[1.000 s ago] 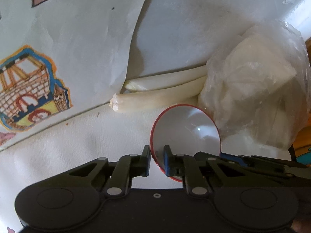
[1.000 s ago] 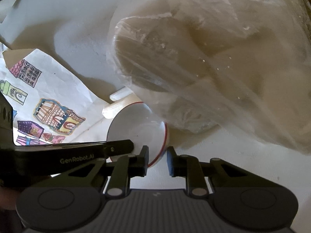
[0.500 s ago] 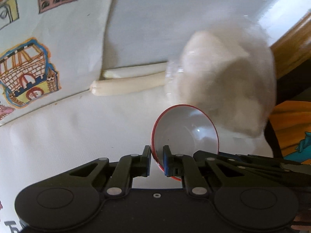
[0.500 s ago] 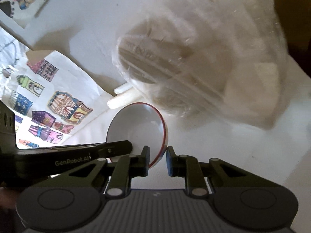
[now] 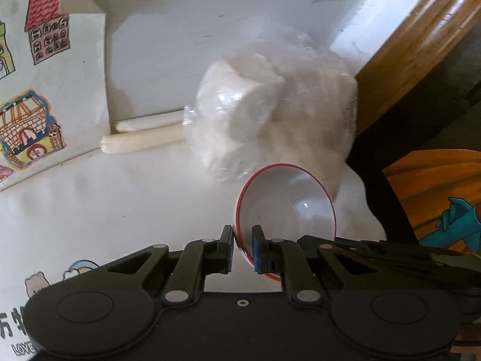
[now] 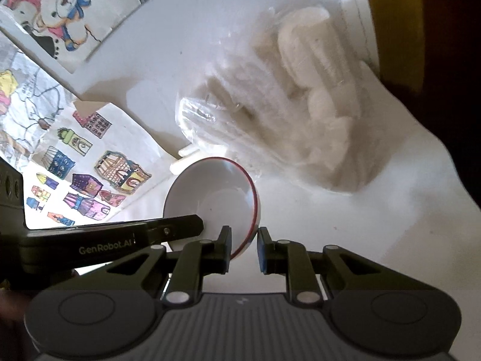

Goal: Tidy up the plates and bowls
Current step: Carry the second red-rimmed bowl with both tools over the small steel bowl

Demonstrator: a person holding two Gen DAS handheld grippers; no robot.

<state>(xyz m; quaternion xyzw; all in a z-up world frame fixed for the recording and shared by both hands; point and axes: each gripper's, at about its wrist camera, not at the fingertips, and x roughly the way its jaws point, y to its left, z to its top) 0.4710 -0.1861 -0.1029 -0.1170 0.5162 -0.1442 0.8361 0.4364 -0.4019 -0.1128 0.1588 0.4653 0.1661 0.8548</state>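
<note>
A small white bowl with a red rim (image 5: 285, 204) is held on edge above a white table. My left gripper (image 5: 242, 246) is shut on its near rim, one finger inside and one outside. The bowl also shows in the right wrist view (image 6: 216, 201). My right gripper (image 6: 244, 249) straddles the opposite rim with a small gap on its right side, so the rim sits between the jaws without a firm pinch. The left gripper's arm (image 6: 114, 240) crosses the right wrist view from the left.
A clear plastic bag of white round pieces (image 5: 270, 114) (image 6: 288, 114) lies just beyond the bowl. Two white sticks (image 5: 141, 138) poke from under it. Children's drawings (image 5: 27, 126) (image 6: 90, 186) cover the table's left. A wooden edge (image 5: 421, 39) and dark gap lie right.
Both grippers have pulled back and up with the bowl, away from the bag, so more of the table and its right edge shows. The right jaws have opened slightly.
</note>
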